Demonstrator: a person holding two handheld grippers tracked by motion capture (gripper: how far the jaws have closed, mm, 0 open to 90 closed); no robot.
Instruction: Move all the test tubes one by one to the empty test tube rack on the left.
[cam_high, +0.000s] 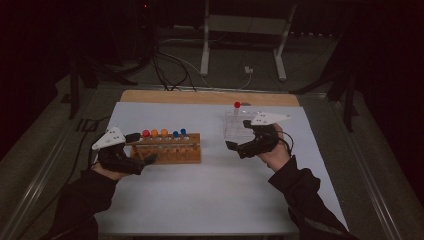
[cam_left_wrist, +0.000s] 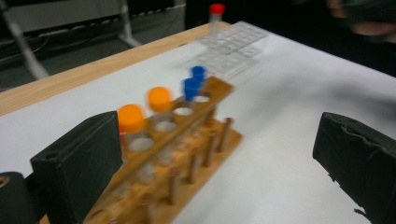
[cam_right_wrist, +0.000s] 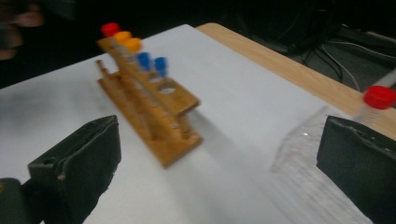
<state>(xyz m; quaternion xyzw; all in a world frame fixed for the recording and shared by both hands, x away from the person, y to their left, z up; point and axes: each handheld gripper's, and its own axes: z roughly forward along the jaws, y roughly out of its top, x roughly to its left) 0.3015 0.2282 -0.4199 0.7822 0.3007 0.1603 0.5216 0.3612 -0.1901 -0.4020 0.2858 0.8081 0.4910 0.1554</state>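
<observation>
A wooden rack (cam_high: 167, 150) stands left of centre on the white sheet, holding tubes with one red, two orange and two blue caps. My left gripper (cam_high: 142, 148) hovers at its left end, jaws open; in the left gripper view the rack (cam_left_wrist: 187, 154) runs away from just beside the left jaw, untouched by the gripper (cam_left_wrist: 218, 135). A clear plastic rack (cam_high: 235, 127) at the back right carries one red-capped tube (cam_high: 237, 106). My right gripper (cam_high: 238, 135) is just in front of it, open and empty. In the right gripper view the gripper (cam_right_wrist: 224, 140) faces the wooden rack (cam_right_wrist: 149, 107), with the red-capped tube (cam_right_wrist: 378, 100) by the right jaw.
The white sheet (cam_high: 210, 190) covers a wooden table whose bare far edge (cam_high: 200, 96) shows behind it. Beyond the table, cables and the white legs of a stand (cam_high: 205, 50) lie on a dark floor. Dark sleeves enter from the bottom corners.
</observation>
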